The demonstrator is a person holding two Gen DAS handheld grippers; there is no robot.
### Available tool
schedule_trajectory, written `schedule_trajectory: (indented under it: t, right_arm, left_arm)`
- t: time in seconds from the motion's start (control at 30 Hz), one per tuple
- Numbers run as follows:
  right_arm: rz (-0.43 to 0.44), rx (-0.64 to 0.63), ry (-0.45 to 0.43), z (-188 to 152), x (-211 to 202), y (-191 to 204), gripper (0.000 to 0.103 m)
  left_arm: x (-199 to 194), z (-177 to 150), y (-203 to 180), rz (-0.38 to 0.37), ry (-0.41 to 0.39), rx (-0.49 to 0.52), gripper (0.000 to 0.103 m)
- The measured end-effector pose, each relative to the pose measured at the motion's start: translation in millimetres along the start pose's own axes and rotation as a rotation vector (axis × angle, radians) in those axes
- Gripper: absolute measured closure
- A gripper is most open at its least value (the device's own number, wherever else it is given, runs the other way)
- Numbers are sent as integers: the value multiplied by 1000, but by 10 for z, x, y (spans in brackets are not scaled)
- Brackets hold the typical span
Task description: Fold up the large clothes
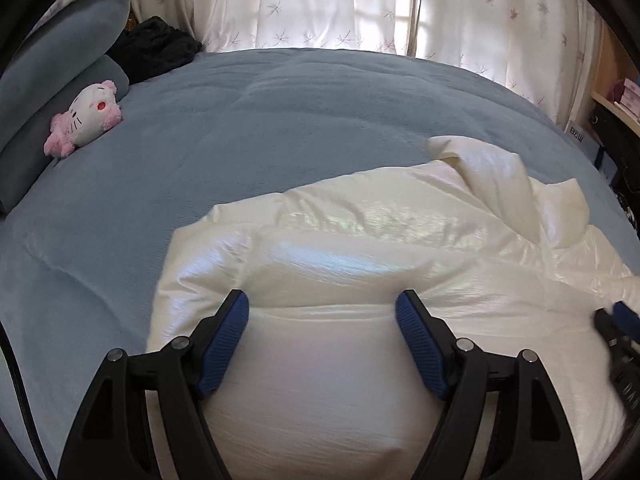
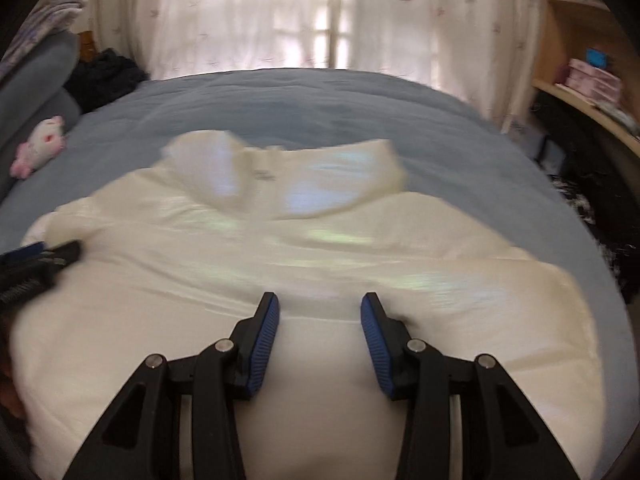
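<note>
Here, counts first, then what is obscured.
Garment: one cream-white puffy jacket [image 1: 360,264] is laid spread on the blue bed [image 1: 224,136], toward its near right side; its collar end [image 2: 280,172] is turned toward the curtains.
Grippers: two are counted. The left gripper [image 1: 322,312] is held over the jacket's near edge, jaws spread wide, nothing clamped between them. The right gripper [image 2: 320,316] is set over the same near edge further right, jaws parted about half as wide, nothing gripped.
Contact: whether the fingertips [image 1: 240,300] press into the fabric cannot be told.
Soft toys: one pink-and-white plush cat [image 1: 86,118] is seen lying beside the grey pillows [image 1: 52,60], of which two are made out.
Dark clothing: one black heap [image 1: 154,46] is left at the bed's far left corner.
Curtains: white patterned curtains [image 1: 320,4] are hung behind the bed.
Shelf: a wooden shelf [image 2: 580,92] is seen at right; the pink boxes on it are too blurred to count.
Cut off: the jacket's near hem is hidden under the grippers, and the right wrist view is smeared throughout.
</note>
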State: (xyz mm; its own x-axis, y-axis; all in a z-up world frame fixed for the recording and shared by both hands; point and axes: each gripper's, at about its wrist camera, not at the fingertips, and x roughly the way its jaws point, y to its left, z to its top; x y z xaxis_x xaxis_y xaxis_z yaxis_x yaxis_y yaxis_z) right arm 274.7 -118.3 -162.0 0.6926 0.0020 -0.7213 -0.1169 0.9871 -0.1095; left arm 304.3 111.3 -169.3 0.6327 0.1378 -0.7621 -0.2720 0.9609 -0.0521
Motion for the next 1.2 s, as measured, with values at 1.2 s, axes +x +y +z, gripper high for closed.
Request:
schedule_trajectory:
  t: [1.2]
  right_arm:
    - [-22,106,158,35,150,-137,58]
  left_arm:
    - [-67,-28,121,28,64,43,20]
